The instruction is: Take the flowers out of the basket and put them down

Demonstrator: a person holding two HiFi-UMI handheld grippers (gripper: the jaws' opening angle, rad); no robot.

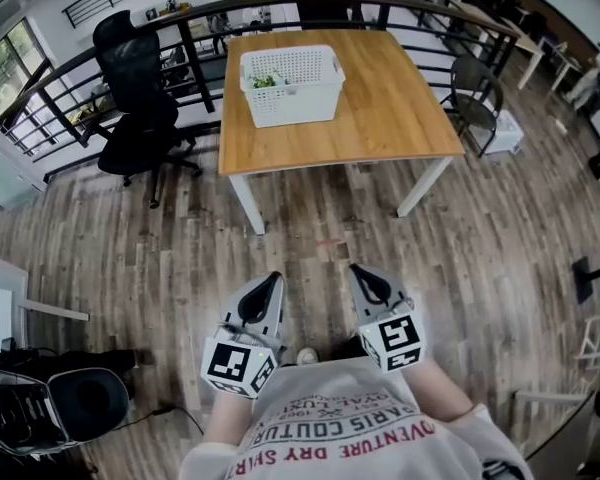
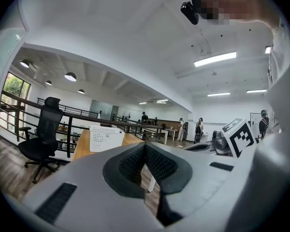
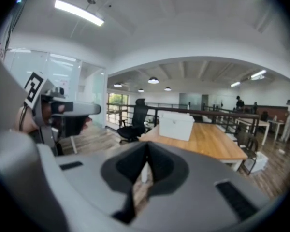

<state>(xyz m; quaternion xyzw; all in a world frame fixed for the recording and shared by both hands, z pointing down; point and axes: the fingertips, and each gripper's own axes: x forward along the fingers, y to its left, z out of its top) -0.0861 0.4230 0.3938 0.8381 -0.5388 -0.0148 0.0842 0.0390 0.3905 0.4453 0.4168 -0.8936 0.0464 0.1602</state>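
Note:
A white perforated basket (image 1: 291,85) stands on the far left part of a wooden table (image 1: 380,118), with green flower stems (image 1: 265,81) showing inside at its left. The basket also appears far off in the left gripper view (image 2: 106,138) and the right gripper view (image 3: 175,126). Both grippers are held close to my body, well short of the table. My left gripper (image 1: 270,281) is shut and holds nothing. My right gripper (image 1: 358,272) is shut too, with nothing between its jaws.
A black office chair (image 1: 138,103) stands left of the table by a dark railing (image 1: 90,63). A second chair (image 1: 475,93) sits at the table's right. Wood floor (image 1: 310,238) lies between me and the table. A dark bag (image 1: 50,403) rests at lower left.

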